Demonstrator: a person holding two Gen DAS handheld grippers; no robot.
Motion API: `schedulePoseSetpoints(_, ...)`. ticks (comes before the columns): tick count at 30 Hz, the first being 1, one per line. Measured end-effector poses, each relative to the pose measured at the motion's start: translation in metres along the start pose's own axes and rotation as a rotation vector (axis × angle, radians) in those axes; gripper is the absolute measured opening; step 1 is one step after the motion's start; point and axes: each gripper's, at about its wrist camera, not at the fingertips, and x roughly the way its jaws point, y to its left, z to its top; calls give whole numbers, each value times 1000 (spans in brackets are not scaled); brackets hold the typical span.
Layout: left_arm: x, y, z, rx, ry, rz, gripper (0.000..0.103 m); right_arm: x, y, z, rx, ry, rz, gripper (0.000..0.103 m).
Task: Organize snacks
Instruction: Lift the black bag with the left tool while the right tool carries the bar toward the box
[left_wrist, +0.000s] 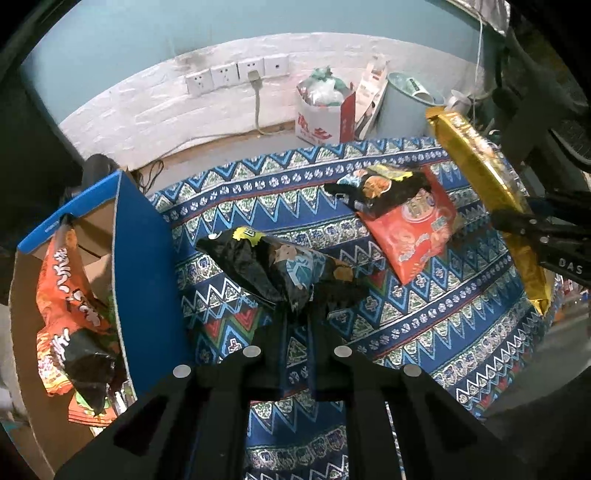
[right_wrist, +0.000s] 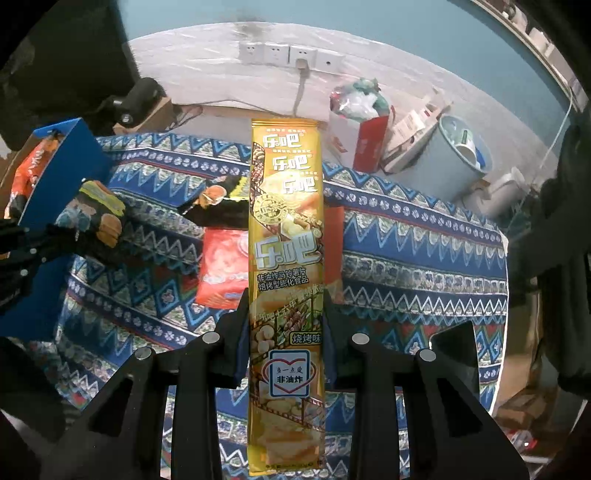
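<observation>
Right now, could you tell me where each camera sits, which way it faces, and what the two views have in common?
Left wrist: rides the left tongs, looking forward and down at the patterned cloth; its fingers pinch a black snack bag, the blue box at left.
Right wrist: rides the right tongs, facing the wall sockets; its fingers clamp a tall gold snack pack.
Shared: cloth, box, gold pack, red bag, sockets.
</observation>
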Motion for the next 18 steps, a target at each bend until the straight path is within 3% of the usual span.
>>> schedulePoseSetpoints(18, -59, 0, -6, 17, -146, 16, 8, -31, 33, 13, -47, -57, 41, 30)
